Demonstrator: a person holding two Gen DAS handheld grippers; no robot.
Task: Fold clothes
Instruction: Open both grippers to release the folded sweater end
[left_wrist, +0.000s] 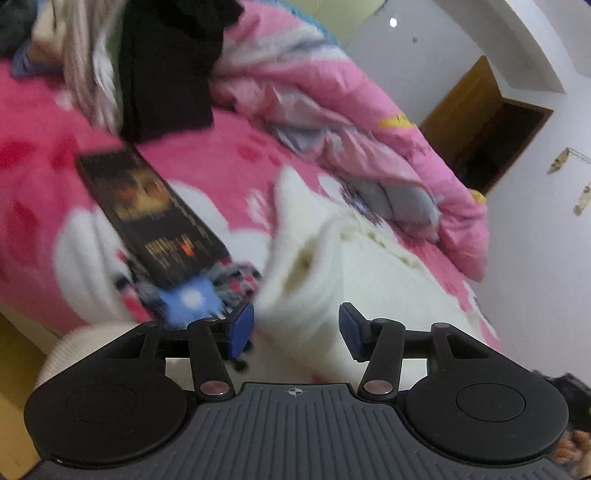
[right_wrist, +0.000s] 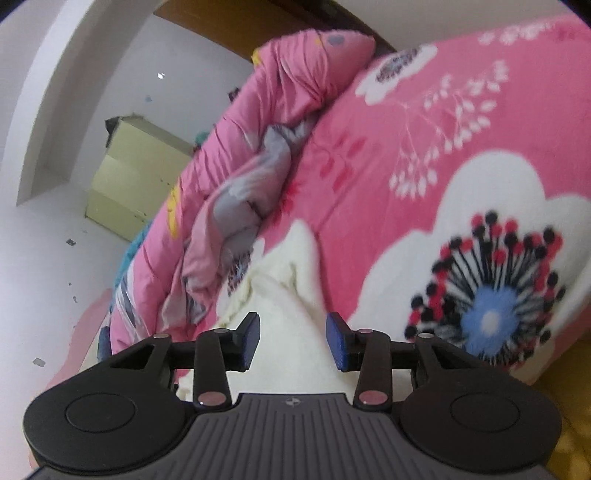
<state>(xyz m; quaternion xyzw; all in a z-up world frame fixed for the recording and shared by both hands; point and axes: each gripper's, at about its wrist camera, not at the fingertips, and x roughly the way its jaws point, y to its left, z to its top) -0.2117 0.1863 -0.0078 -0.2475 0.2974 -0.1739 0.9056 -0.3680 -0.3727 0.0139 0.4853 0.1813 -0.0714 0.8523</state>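
A cream-white fluffy garment (left_wrist: 369, 266) lies rumpled on the pink flowered blanket (left_wrist: 229, 147) of a bed. My left gripper (left_wrist: 296, 326) hovers at its near edge, open; white cloth shows in the gap, but the blue pads (left_wrist: 242, 326) stand clear of it. In the right wrist view the same garment (right_wrist: 288, 295) runs away from my right gripper (right_wrist: 293, 339). That gripper is open too, its pads (right_wrist: 337, 341) apart with cloth showing between them and not pinched. A black garment (left_wrist: 166, 74) and a pale striped one (left_wrist: 85, 55) lie at the far left.
A dark flat box (left_wrist: 147, 206) lies on the blanket left of the white garment. A bunched pink quilt (left_wrist: 332, 110) (right_wrist: 258, 147) runs along the bed's far side by the wall. Beyond it are a wooden door (left_wrist: 487, 129) and a pale yellow cabinet (right_wrist: 136, 177).
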